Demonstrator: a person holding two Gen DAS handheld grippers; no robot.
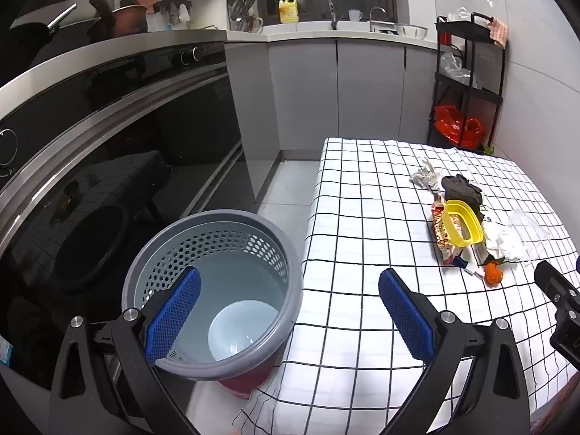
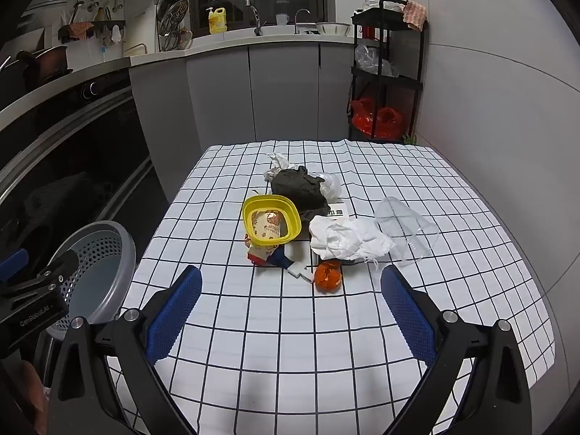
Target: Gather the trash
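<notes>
**Grippers empty, trash pile untouched**

Both grippers are spread wide and hold nothing. Right gripper (image 2: pixel 291 317) hovers over the near part of the desk (image 2: pixel 453 326), pointed at the trash heaped near the desk's middle. Left gripper (image 1: pixel 289 317) hangs over the desk's left edge, half above the bin (image 1: pixel 290 253), which stands on the floor just beside the desk.

Nearest the right gripper lies an orange peel (image 2: pixel 328 274), with a small white scrap (image 2: pixel 300 272) beside it. Behind these sit a yellow lid (image 2: pixel 271 222) resting on a snack wrapper (image 2: pixel 264 250), a crumpled tissue (image 2: pixel 348 237), a clear plastic cup (image 2: pixel 406 230) on its side, a black bag (image 2: pixel 301 190) and a wad of paper (image 2: pixel 277 166) at the far end.

Inside the bin only a white bowl (image 1: pixel 243 330) shows; whether it is trash I cannot tell. By my reading the collecting has scarcely started: every piece on the desk remains to be picked up and dropped in the bin, the peel being the closest first target.
</notes>
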